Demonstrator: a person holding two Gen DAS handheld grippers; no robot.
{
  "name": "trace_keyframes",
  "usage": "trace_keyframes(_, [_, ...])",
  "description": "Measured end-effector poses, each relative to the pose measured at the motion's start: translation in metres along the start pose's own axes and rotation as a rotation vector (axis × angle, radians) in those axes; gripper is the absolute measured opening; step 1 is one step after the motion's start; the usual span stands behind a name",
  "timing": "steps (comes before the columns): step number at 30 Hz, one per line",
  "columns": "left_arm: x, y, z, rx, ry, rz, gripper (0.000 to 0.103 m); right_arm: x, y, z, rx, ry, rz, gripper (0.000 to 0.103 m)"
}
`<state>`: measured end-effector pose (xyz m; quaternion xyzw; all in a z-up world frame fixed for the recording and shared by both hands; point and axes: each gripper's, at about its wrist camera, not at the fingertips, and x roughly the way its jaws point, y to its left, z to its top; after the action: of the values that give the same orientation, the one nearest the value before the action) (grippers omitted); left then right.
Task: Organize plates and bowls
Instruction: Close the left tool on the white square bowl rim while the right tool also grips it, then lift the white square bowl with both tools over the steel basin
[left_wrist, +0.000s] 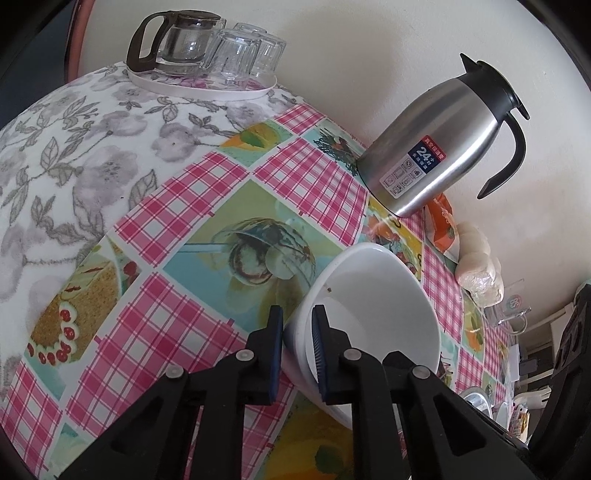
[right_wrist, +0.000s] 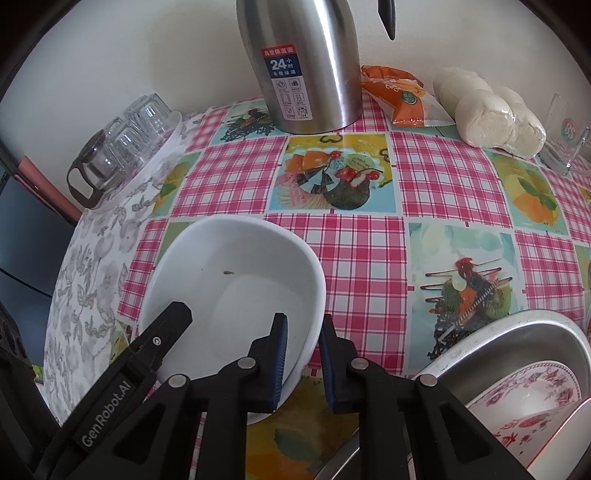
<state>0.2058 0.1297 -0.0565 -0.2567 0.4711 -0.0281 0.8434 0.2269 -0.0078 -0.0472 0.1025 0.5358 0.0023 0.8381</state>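
Both grippers' fingers pinch the white bowl (right_wrist: 236, 288) rim from opposite sides, left gripper (left_wrist: 298, 350) on its left, right gripper (right_wrist: 303, 363) on its right.

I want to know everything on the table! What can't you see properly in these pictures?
- White bowl: its underside, hidden by its own wall, both views.
- Metal basin: cut off by the right wrist view's edge.
- Patterned bowl: its red writing is cut off and hard to read.
- Thermos: its top is cut off there.
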Motion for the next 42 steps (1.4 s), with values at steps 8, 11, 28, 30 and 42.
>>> trace_keyframes(8, [-0.013, -0.007, -0.002, 0.025, -0.004, -0.001, 0.016, -0.014, -0.001, -0.002, 0.005, -0.016, 0.008, 0.019])
trace_keyframes(11, [-0.024, -0.013, -0.002, 0.038, -0.023, -0.014, 0.015, -0.027, -0.002, -0.003, 0.000, -0.034, 0.012, 0.019])
trace_keyframes(28, [-0.102, -0.058, -0.021, 0.157, -0.157, -0.056, 0.016, -0.118, -0.014, -0.020, -0.004, -0.169, 0.063, 0.019])
trace_keyframes(30, [-0.106, -0.065, -0.025, 0.178, -0.160, -0.067, 0.016, -0.127, -0.021, -0.023, 0.007, -0.180, 0.068, 0.019])
trace_keyframes(42, [-0.126, -0.113, -0.057, 0.290, -0.163, -0.113, 0.016, -0.173, -0.069, -0.045, 0.086, -0.273, 0.075, 0.019])
